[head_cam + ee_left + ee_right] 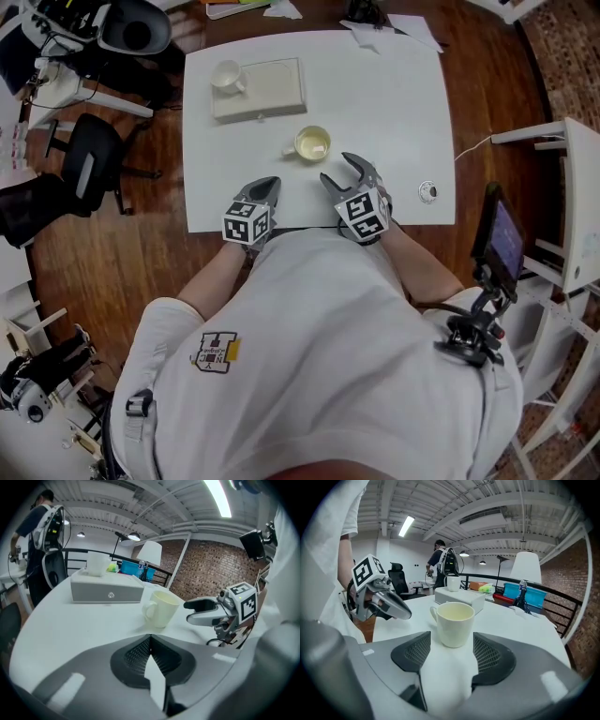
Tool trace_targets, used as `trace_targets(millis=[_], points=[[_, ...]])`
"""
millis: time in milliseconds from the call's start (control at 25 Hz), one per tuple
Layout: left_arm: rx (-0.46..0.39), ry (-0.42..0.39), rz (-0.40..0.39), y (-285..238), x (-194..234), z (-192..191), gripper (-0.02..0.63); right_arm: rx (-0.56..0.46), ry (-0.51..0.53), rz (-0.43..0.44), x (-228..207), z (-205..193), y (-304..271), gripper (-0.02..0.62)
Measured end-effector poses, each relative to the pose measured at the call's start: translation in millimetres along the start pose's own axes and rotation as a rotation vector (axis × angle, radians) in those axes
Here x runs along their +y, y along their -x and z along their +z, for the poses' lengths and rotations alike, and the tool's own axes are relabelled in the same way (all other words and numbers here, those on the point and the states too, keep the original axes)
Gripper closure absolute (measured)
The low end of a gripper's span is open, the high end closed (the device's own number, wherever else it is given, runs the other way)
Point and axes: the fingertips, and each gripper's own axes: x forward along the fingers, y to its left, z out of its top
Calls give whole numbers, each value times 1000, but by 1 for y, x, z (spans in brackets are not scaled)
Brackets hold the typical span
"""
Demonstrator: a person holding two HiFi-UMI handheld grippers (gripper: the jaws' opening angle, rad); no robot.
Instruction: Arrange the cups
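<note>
A cream cup (312, 143) stands upright and empty on the white table (394, 112), handle to its left. My right gripper (343, 172) is open just short of it; in the right gripper view the cup (453, 623) sits a little beyond the gripper's (451, 653) spread pads, untouched. My left gripper (267, 186) is shut on nothing near the table's front edge, left of the cup (161, 609); its pads (140, 651) meet. A white cup (226, 75) stands on a pale flat box (272, 89) at the far left.
A small round object (427, 192) lies on the table's right side. Papers (389, 33) lie at the far edge. A black office chair (89, 164) stands left of the table, a mounted screen (502, 239) and white shelving (577, 197) to the right. A person (440, 569) stands far behind.
</note>
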Motion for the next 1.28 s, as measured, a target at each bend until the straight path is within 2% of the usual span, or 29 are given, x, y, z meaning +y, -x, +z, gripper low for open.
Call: trace_targets(millis=[80, 160, 280, 360, 520, 720, 840, 1000, 1080, 1280], points=[[-40, -28, 31, -9, 17, 25, 606, 21, 2, 15, 0, 0, -6, 303], [-80, -60, 21, -21, 27, 57, 606, 39, 6, 17, -2, 1, -11, 298], [-91, -170, -63, -36, 19, 84, 572, 61, 2, 17, -5, 3, -18, 288], [-95, -204, -126, -40, 8, 89, 572, 69, -1, 21, -6, 4, -20, 283], [-95, -190, -195, -39, -15, 84, 598, 68, -5, 19, -12, 5, -20, 283], [-83, -88, -290, -39, -53, 66, 604, 76, -36, -4, -25, -5, -12, 282], [-71, -64, -342, -45, -80, 57, 606, 85, -51, -25, -32, -13, -5, 288], [-40, -94, -414, -60, -115, 51, 606, 102, -53, -58, -44, -21, 6, 295], [-37, -107, -425, -66, -124, 53, 606, 110, -64, -81, -51, -25, 10, 336], [-13, -145, -435, -74, -129, 52, 606, 88, -123, -135, -65, -33, 20, 342]])
